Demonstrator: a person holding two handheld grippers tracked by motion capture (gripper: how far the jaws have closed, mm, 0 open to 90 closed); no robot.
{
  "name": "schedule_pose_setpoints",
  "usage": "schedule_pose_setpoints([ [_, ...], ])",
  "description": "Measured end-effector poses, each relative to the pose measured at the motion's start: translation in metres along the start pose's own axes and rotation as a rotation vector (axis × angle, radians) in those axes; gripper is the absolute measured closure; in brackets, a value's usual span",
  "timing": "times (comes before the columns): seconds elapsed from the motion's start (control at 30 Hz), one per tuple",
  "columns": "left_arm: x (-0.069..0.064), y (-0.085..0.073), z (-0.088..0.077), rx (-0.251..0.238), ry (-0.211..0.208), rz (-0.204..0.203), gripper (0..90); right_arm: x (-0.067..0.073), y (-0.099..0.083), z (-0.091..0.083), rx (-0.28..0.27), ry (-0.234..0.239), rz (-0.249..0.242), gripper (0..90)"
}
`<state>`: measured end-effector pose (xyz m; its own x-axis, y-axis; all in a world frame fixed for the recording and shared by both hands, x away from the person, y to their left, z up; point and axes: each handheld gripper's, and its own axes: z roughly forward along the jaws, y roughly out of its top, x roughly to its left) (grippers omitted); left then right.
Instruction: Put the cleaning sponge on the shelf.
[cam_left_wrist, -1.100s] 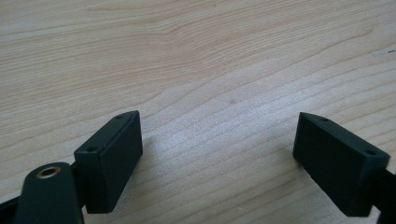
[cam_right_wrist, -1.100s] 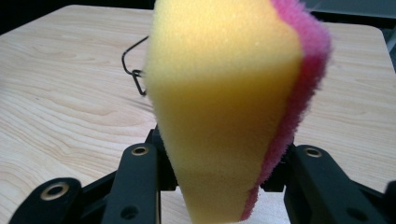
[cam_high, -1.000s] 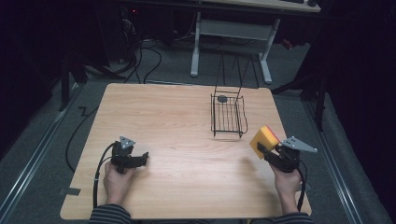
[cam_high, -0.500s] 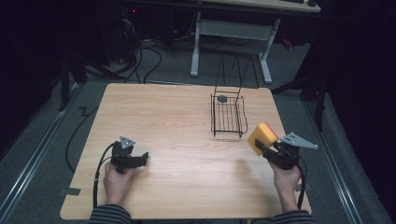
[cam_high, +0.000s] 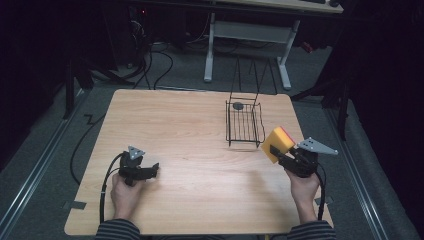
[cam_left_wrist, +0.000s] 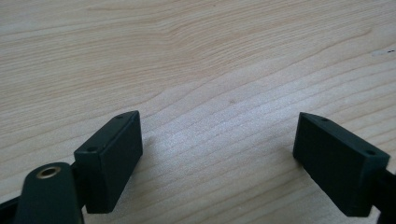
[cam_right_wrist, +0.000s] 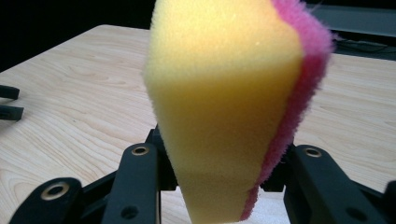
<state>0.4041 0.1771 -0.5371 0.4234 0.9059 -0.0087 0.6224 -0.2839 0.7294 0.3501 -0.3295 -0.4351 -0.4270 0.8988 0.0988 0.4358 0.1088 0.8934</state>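
Left hand-held gripper: held low over the light wooden tabletop near its front left; jaws spread wide apart, nothing between them.
Black wire basket: set on the tabletop right of centre, towards the far edge; a small dark round thing is seen at its far end.
Yellow sponge with a pink scouring layer: raised off the tabletop, just beside the basket's near right corner.
Right hand-held gripper: clamped on the sponge's lower end.

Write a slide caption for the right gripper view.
Right hand-held gripper squeezing a yellow sponge with a pink scouring side above the wooden table.
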Motion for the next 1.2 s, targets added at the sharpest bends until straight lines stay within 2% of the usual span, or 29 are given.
schedule_pose_setpoints([
  [0.6, 0.000, 0.000, 0.000, 0.000, 0.000, 0.000, 16.3, 0.007, 0.019, 0.012, -0.003, 0.021, -0.024, 60.3],
  [0.9, 0.000, 0.000, 0.000, 0.000, 0.000, 0.000, 16.3, 0.004, 0.023, 0.020, 0.000, 0.026, -0.001, 60.3],
  [1.2, 0.000, 0.000, 0.000, 0.000, 0.000, 0.000, 16.3, 0.005, 0.033, 0.029, -0.001, 0.026, -0.007, 60.4],
])
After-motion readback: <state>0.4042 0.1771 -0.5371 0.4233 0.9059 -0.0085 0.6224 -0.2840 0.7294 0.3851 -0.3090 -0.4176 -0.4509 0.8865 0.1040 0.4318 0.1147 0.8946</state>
